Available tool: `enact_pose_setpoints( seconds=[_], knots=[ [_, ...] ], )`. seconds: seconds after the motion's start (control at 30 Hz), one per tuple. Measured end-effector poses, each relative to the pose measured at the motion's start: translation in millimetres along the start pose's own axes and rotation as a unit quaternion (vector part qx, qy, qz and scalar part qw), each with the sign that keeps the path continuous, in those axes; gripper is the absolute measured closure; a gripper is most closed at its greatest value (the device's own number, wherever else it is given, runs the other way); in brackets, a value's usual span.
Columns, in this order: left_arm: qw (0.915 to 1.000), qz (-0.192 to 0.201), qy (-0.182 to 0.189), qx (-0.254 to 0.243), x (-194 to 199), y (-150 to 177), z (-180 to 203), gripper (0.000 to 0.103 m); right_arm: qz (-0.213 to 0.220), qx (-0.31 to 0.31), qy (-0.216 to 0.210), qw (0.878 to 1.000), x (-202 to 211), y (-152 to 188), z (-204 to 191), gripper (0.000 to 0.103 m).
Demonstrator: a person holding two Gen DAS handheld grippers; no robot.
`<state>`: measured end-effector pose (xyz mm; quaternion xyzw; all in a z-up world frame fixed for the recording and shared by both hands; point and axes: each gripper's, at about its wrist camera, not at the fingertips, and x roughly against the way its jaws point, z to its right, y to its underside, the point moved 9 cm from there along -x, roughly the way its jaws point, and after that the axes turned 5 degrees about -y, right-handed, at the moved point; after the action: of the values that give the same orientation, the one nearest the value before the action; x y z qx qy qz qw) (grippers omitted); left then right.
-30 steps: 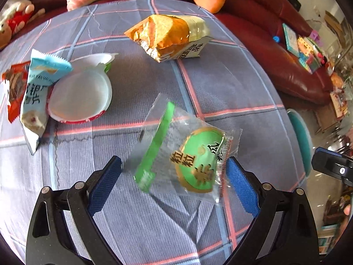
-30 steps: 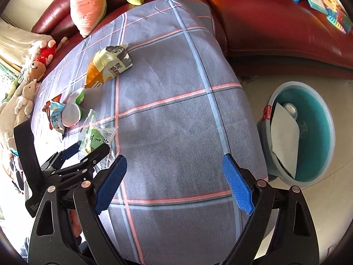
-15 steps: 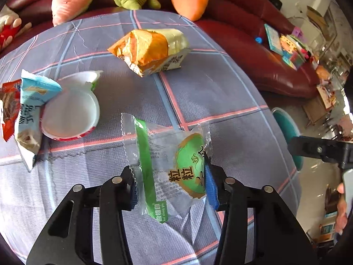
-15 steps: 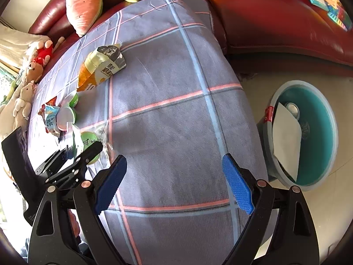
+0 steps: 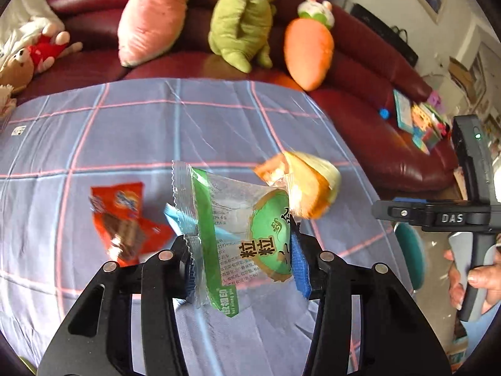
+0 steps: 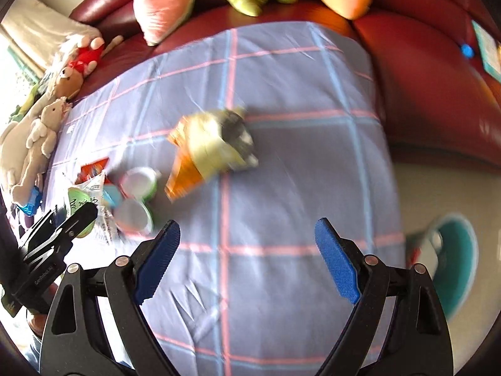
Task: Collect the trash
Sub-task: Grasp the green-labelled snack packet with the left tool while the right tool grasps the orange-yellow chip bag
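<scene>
My left gripper [image 5: 242,250] is shut on a clear wrapper with a green stripe and a green oval label [image 5: 266,235], which hangs above the plaid cloth [image 5: 156,131]. On the cloth lie an orange and yellow snack bag [image 5: 300,185], a red wrapper [image 5: 122,216] and a light-blue wrapper [image 5: 178,219] partly hidden behind the held one. In the right wrist view my right gripper [image 6: 247,228] stands open over bare cloth, with the snack bag [image 6: 206,156] beyond its fingers. Two white cups [image 6: 137,181] lie to its left, close to the left gripper [image 6: 62,228].
A teal bin [image 6: 457,250] stands on the floor past the table's right edge. A dark red sofa [image 5: 360,72] with plush toys wraps the far side. A person's hand [image 5: 479,279] holds the right gripper's handle at the right of the left wrist view.
The left gripper's jaws closed on the green-labelled wrapper and lifted it off the cloth. The right gripper swung left toward the snack bag, so the bin slid to the view's right edge.
</scene>
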<state>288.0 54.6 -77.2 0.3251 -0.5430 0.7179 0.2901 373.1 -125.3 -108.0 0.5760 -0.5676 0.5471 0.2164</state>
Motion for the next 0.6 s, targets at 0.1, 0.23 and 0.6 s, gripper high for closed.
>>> enact_pose_setpoints(
  seconds=[0.1,0.23,0.6],
  knots=[
    [0.9999,0.01,-0.011,0.009,3,-11,-15,0.055,-0.01,0.013,-0.016,1.0,-22,-19,-19,0.019],
    [0.9997,0.01,-0.013,0.016,-1,-17,-29,0.055,-0.023,0.017,-0.017,0.999,-51,-32,-29,0.019],
    [0.9998,0.0,-0.006,0.021,-12,-15,-30,0.054,-0.035,0.005,-0.016,0.999,-75,-18,-17,0.052]
  ],
)
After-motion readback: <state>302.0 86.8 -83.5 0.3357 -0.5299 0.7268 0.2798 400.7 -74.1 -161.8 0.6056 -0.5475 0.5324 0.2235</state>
